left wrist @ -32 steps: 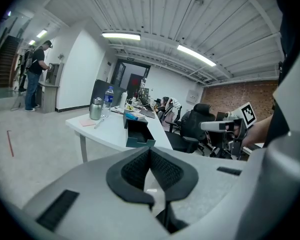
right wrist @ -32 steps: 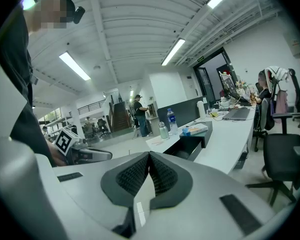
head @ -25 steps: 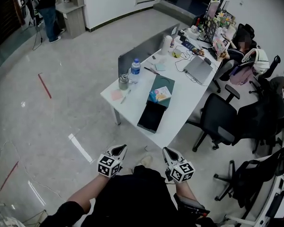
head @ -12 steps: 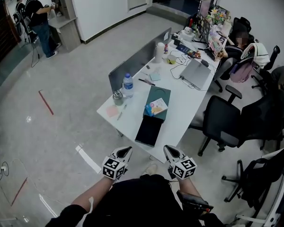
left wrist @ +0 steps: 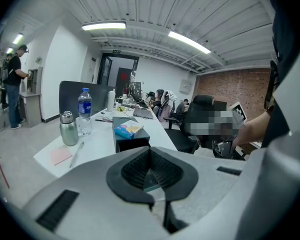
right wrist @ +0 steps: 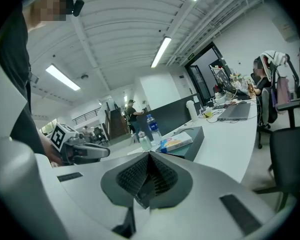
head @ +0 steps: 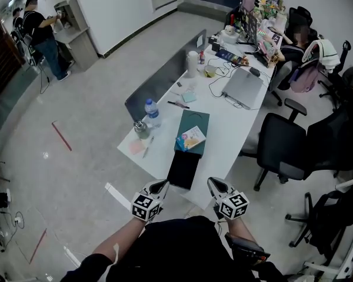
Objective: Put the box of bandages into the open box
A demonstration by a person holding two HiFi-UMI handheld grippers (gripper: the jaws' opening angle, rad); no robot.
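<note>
The colourful box of bandages (head: 190,139) lies on a dark teal lid (head: 194,122) on the white table (head: 232,122). The open black box (head: 183,169) sits just in front of the lid, at the table's near end. My left gripper (head: 159,186) and right gripper (head: 215,185) hang side by side in the air just short of that end, both shut and empty. The left gripper view shows the bandage box (left wrist: 128,129) beyond its closed jaws. In the right gripper view the bandage box (right wrist: 176,143) lies ahead, with the left gripper (right wrist: 85,151) at the left.
A water bottle (head: 152,111), a steel flask (head: 142,128) and a pink note (head: 136,147) stand left of the boxes. A laptop (head: 243,87) and clutter fill the far end. Office chairs (head: 279,148) line the right side. A person (head: 38,31) stands far back left.
Both grippers have come forward toward the table's near end, which now lies closer in the head view. Both stayed shut and empty.
</note>
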